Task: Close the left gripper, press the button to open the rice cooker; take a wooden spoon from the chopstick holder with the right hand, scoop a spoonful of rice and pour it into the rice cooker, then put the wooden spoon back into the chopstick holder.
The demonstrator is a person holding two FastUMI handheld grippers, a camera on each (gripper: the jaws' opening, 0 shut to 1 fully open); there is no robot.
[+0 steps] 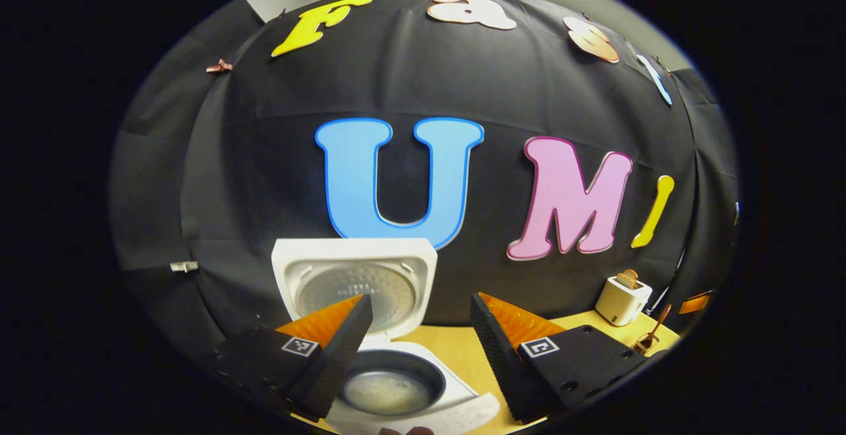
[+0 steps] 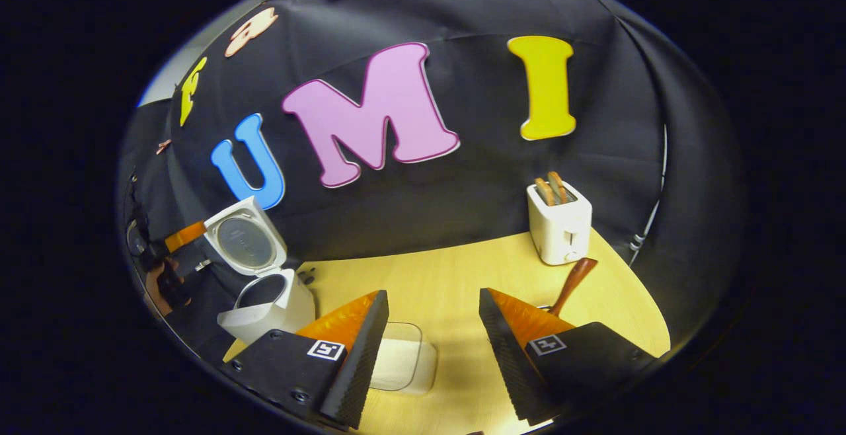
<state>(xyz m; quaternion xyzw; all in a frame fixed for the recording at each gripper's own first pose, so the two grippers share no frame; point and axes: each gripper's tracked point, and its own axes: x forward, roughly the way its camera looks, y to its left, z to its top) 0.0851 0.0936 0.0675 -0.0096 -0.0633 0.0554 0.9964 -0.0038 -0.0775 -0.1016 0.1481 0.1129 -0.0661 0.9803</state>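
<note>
**Desk:** What's on your feeds, biggest first?

**Me:** The yellow bench (image 2: 456, 276). At its left end I see the rice cooker (image 2: 268, 303), lid (image 1: 353, 279) standing upright, dark pot (image 1: 390, 379) with a pale layer at the bottom. A white toaster (image 2: 559, 223) stands by the back wall, bread in its slots. A clear container of rice (image 2: 403, 362) sits just ahead of my right claw (image 2: 433, 349).

**Desk:** Claws?

**Me:** Both spread wide, gripping nothing. My left claw (image 1: 420, 349) hovers over the cooker's open pot.

**Desk:** The spoon?

**Me:** The wooden spoon (image 2: 574, 283) leans near the toaster, upright in the chopstick holder (image 1: 642, 344), which is mostly hidden behind my right finger.
</note>
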